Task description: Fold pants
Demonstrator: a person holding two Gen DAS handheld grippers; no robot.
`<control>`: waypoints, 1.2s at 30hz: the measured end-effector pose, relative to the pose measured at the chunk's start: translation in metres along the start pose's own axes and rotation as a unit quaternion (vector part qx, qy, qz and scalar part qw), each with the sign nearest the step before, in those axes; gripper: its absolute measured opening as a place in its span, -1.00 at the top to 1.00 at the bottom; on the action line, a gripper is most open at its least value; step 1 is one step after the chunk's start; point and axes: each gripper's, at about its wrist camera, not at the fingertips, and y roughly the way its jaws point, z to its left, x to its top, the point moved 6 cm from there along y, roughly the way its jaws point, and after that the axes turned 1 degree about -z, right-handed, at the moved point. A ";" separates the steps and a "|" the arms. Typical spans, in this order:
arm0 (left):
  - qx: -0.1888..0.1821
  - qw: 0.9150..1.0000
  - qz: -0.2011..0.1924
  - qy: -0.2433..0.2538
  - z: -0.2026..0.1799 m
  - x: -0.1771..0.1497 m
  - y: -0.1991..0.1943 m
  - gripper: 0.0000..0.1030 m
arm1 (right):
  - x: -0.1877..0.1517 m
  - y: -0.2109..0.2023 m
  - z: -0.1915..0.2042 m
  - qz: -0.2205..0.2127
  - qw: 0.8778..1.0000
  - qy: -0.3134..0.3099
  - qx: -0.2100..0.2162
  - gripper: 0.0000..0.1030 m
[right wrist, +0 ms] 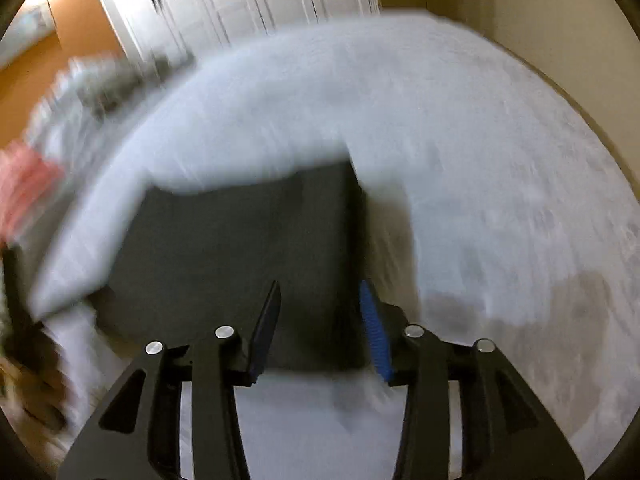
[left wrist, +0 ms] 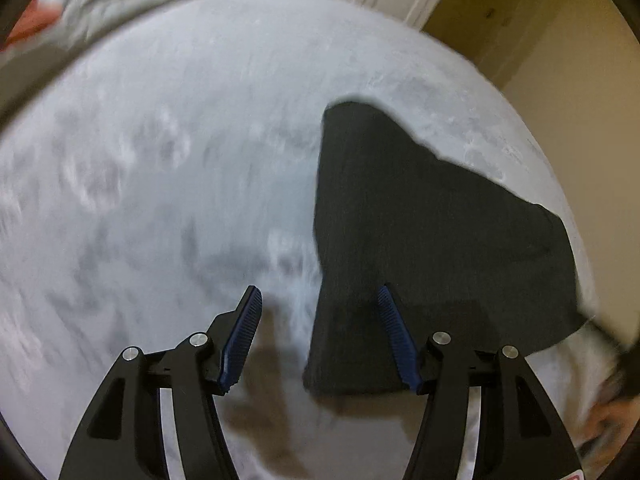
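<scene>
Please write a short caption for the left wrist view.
Left gripper open above the near edge of dark folded pants on a pale bedspread.

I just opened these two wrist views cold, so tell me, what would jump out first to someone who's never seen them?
The dark folded pants stand out most, lying flat on the pale grey bed cover toward its right side. Next come the two black grippers with blue pads: the left gripper open at the pants' near left edge, the right gripper open over their near right corner. A rumpled grey and pink heap lies blurred at the far left.
</scene>
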 end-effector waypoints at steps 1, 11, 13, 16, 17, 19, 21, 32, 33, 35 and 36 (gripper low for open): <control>-0.006 1.000 0.000 -0.014 0.003 -0.001 0.000 -0.15 | -0.007 0.006 -0.005 -0.003 1.000 0.016 0.024 0.22; -0.081 0.996 -0.004 -0.044 0.002 -0.016 -0.010 -0.10 | -0.006 0.011 0.003 0.016 0.997 0.046 0.061 0.01; -0.096 0.995 0.005 -0.035 -0.007 -0.008 -0.010 0.80 | -0.007 0.020 0.007 0.019 0.992 0.076 0.094 0.36; -0.109 0.993 -0.043 -0.017 -0.019 0.011 -0.048 0.88 | 0.022 -0.026 0.030 -0.039 0.992 0.046 0.114 0.40; -0.104 0.993 -0.053 -0.009 -0.019 0.015 -0.057 0.88 | 0.030 -0.043 0.036 -0.053 0.989 0.040 0.129 0.39; -0.073 0.996 -0.045 0.012 -0.016 0.009 -0.051 0.86 | 0.028 -0.047 0.035 -0.050 0.992 0.031 0.115 0.29; -0.009 0.999 -0.011 0.028 -0.005 -0.005 -0.023 0.97 | 0.002 -0.015 0.023 0.000 0.997 0.030 0.077 0.20; 0.038 0.995 -0.044 0.076 -0.032 -0.038 -0.045 0.90 | 0.000 -0.044 0.045 -0.049 0.997 0.024 0.053 0.34; 0.051 0.994 -0.047 0.087 -0.033 -0.041 -0.041 0.90 | -0.011 -0.018 0.032 -0.018 1.000 0.023 0.010 0.35; 0.065 0.991 -0.054 0.101 -0.036 -0.049 -0.041 0.90 | -0.021 0.000 0.013 0.001 0.999 0.049 0.008 0.18; 0.062 0.991 -0.057 0.104 -0.036 -0.051 -0.045 0.90 | -0.020 -0.005 0.009 0.001 0.997 0.079 0.027 0.18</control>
